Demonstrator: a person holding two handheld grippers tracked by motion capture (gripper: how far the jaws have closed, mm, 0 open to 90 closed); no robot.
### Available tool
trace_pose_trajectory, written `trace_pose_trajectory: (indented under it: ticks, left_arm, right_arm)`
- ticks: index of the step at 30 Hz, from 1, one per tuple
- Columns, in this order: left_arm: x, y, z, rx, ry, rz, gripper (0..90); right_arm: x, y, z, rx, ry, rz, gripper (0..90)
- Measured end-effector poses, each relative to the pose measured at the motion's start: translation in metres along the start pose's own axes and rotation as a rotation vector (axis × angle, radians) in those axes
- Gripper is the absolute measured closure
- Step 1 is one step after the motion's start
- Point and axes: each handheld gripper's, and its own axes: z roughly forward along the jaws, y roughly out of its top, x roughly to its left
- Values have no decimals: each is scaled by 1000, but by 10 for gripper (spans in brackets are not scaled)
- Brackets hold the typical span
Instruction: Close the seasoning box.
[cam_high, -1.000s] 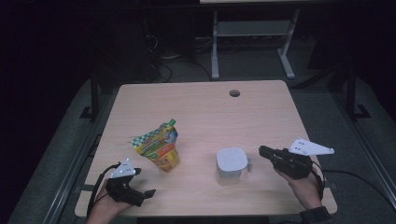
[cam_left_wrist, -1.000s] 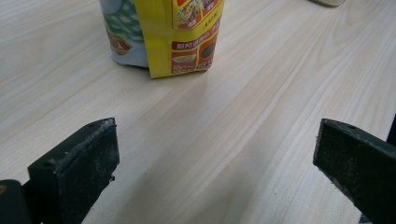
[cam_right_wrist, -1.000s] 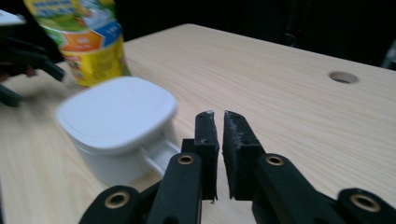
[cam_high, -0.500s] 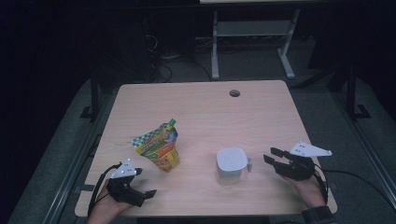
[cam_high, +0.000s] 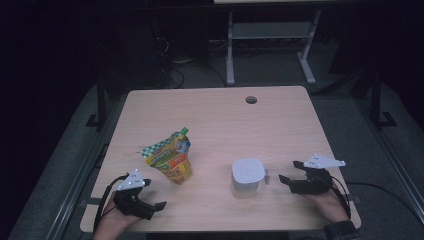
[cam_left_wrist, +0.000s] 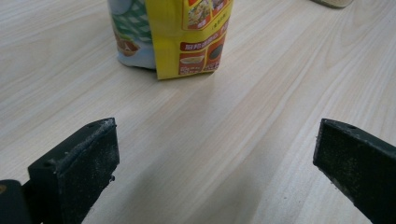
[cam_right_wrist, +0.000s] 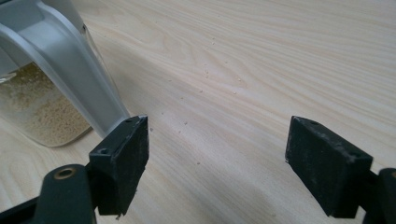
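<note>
A yellow and green spouted pouch (cam_high: 170, 160) stands left of the table's middle; its lower part (cam_left_wrist: 187, 37) shows ahead of my left gripper (cam_left_wrist: 215, 158). That left gripper (cam_high: 157, 207) rests open near the front left edge, apart from the pouch. A clear container with a white lid (cam_high: 247, 176) stands at front right, its handle towards my right gripper (cam_high: 290, 171). In the right gripper view the grey handle (cam_right_wrist: 60, 65) and beige grains lie just beyond one jaw. My right gripper (cam_right_wrist: 217, 154) has just been opening and is open, with only bare wood between its pads.
The wooden table (cam_high: 215, 120) has a round cable hole (cam_high: 251, 99) near its far edge. A few crumbs (cam_right_wrist: 208, 72) lie on the wood beside the container. A metal stand (cam_high: 270, 35) and cables sit on the dark floor beyond the table.
The right gripper's jaws have gone from shut to wide apart, and the hand has sunk towards the tabletop beside the container's handle. The left gripper, pouch and container have stayed put.
</note>
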Motion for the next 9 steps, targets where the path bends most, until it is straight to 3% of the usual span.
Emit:
trace_pose_trajectory:
  ticks: [9]
  left_arm:
    - [1, 1, 0, -5, 1, -6, 0]
  right_arm:
    - [1, 1, 0, -2, 6, 5, 183]
